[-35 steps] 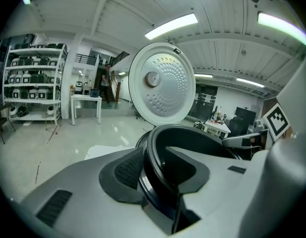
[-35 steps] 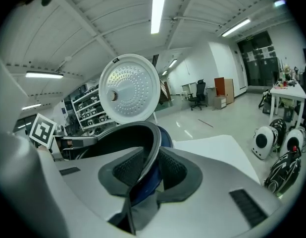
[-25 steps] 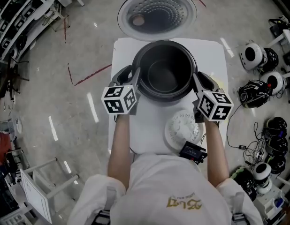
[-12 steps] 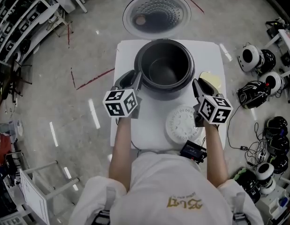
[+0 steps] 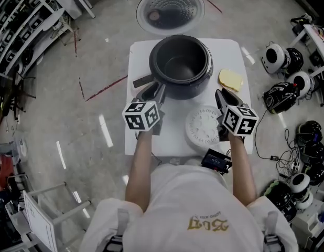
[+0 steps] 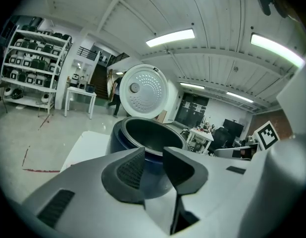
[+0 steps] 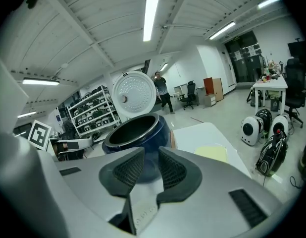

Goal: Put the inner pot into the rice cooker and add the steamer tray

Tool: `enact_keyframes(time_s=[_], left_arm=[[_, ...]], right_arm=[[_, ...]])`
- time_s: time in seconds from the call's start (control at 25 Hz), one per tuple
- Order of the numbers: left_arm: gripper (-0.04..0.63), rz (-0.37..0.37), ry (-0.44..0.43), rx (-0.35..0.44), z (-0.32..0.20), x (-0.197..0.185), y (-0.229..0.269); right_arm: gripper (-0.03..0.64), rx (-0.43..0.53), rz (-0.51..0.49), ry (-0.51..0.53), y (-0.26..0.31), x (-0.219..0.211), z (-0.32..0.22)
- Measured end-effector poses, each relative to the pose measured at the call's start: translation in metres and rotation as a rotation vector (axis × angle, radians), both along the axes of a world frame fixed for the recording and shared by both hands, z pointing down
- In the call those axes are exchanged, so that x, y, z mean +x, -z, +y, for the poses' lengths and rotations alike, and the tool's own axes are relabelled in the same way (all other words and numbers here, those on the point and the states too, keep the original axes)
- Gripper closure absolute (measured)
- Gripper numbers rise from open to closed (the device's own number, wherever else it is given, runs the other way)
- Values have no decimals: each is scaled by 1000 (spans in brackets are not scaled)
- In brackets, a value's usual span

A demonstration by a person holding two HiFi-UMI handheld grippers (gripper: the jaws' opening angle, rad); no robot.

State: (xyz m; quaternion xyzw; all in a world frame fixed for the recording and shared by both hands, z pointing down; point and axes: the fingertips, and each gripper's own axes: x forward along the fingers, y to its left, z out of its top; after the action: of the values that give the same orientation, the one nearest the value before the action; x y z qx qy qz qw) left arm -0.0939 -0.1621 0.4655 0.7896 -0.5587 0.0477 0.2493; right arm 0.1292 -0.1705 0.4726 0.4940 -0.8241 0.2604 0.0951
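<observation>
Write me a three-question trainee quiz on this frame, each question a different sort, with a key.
1. True or false: the steamer tray already sits inside the rice cooker.
2. What lies on the table to the right of the rice cooker in the head view? A) a yellow cloth B) a cup C) a spoon
3. Fill in: the cooker's lid stands ____.

Key: 1 false, the steamer tray lies on the table in front of the rice cooker; 2 A; 3 open.

Likely lab or workshop: stocked racks (image 6: 31, 68), desk (image 7: 269, 85), strip lights (image 7: 150, 16).
</observation>
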Motion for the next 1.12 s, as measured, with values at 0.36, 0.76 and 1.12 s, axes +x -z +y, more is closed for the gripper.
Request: enact_keyframes(time_s=[0.36,0.76,1.12], left_arm=[[468,-4,-76,-77,30,29,-31],[469,-4,-135,-201,46,53,-83],[469,6,-219,-306,50,78,-128]], right_arm=[[514,-76,13,-18,-34,25,44],[509,-201,46,-69,-91,60,77],[492,-289,104,-108,-138,87,99]])
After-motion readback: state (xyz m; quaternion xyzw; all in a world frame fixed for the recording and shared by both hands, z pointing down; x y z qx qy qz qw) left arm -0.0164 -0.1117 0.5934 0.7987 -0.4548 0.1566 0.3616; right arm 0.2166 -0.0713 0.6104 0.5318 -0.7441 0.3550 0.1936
